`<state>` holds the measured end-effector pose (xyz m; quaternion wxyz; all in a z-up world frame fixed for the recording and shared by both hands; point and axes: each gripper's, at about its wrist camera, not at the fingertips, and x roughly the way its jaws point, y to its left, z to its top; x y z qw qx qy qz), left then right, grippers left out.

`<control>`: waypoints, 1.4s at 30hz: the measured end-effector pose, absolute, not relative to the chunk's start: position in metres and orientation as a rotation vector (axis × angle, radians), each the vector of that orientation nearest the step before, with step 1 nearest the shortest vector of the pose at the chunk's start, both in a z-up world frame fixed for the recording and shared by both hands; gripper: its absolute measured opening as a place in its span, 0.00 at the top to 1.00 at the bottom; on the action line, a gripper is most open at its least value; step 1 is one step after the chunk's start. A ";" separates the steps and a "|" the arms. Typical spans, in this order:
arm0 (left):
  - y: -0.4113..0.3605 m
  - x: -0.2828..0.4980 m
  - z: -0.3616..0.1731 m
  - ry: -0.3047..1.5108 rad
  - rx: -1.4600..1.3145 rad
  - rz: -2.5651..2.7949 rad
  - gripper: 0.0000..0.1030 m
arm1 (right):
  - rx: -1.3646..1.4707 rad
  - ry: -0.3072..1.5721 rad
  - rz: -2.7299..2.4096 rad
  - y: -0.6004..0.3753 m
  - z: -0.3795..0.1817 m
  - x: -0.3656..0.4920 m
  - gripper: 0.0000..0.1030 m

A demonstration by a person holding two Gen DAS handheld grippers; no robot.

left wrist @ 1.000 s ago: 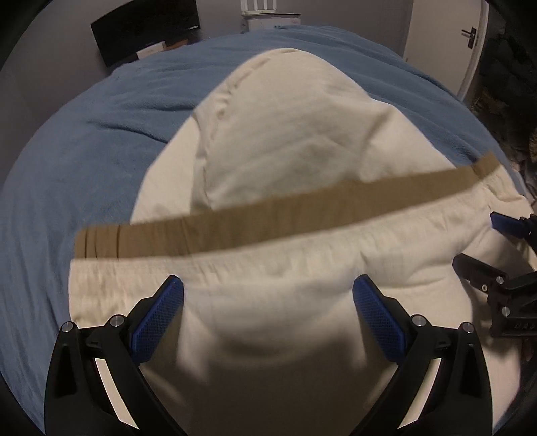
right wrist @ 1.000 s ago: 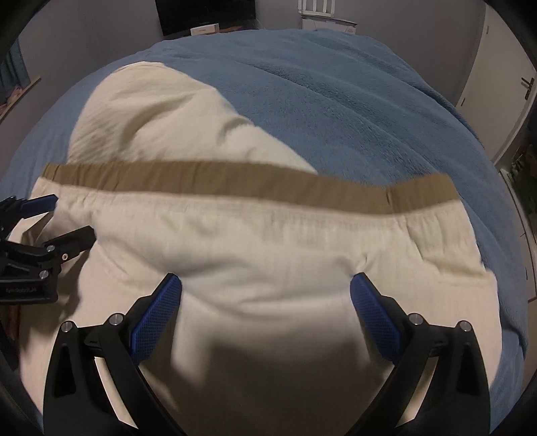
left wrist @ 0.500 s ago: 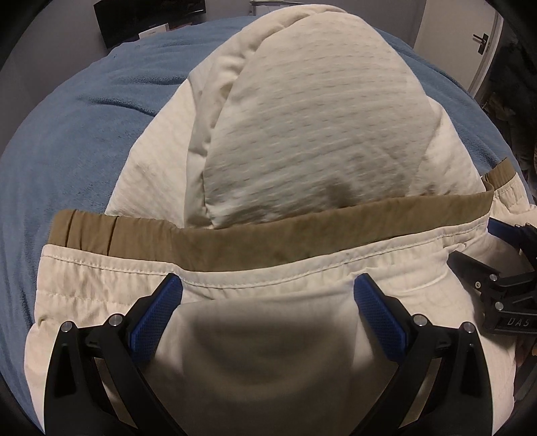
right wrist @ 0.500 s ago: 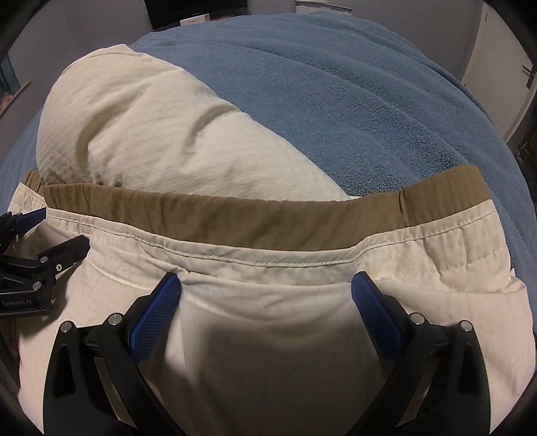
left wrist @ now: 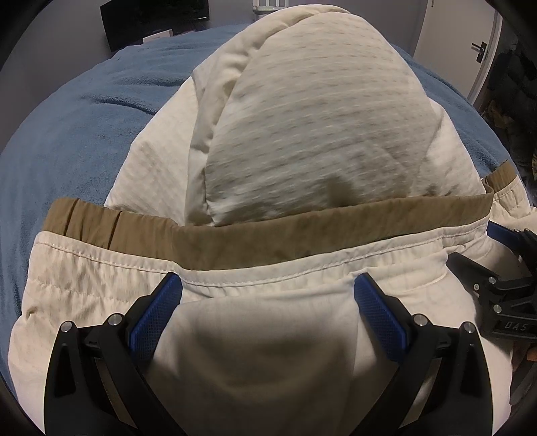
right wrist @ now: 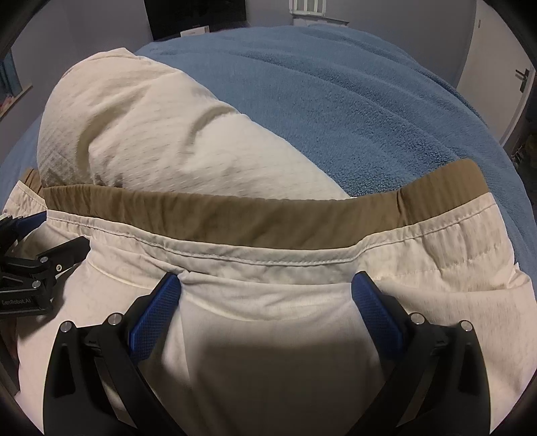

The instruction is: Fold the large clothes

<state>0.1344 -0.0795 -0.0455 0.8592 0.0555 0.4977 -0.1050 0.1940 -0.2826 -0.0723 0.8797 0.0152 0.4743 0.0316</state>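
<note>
A cream quilted garment (left wrist: 312, 127) with a tan hem band (left wrist: 255, 241) lies on a blue blanket. The banded edge is folded over the rounded upper part (right wrist: 141, 134). My left gripper (left wrist: 268, 285) is open, its blue pads (left wrist: 157, 308) wide apart with cream cloth bulging between them just below the band. My right gripper (right wrist: 268, 285) is open in the same way, close to the tan band (right wrist: 255, 218). Each gripper shows at the edge of the other's view: the right gripper (left wrist: 483, 250) on the right, the left gripper (right wrist: 57, 231) on the left.
The blue blanket (right wrist: 352, 100) covers the bed beyond and to both sides of the garment. A dark screen or board (left wrist: 151, 16) stands at the far wall. A white door with a handle (left wrist: 470, 50) is at the right.
Both grippers have moved forward and lower over the garment. The tan band and rounded upper part now fill more of each view. Both stayed open.
</note>
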 end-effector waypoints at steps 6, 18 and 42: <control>-0.071 0.103 -0.018 1.010 0.144 -0.235 0.06 | 0.073 0.998 0.101 -0.299 -0.045 0.164 0.06; 0.011 0.046 -0.015 1.005 0.075 -0.222 0.05 | 0.050 0.955 0.038 -0.386 -0.040 0.087 0.07; -0.017 -0.074 -0.007 1.091 0.192 -0.342 0.05 | -0.007 1.020 0.202 -0.319 -0.022 -0.027 0.07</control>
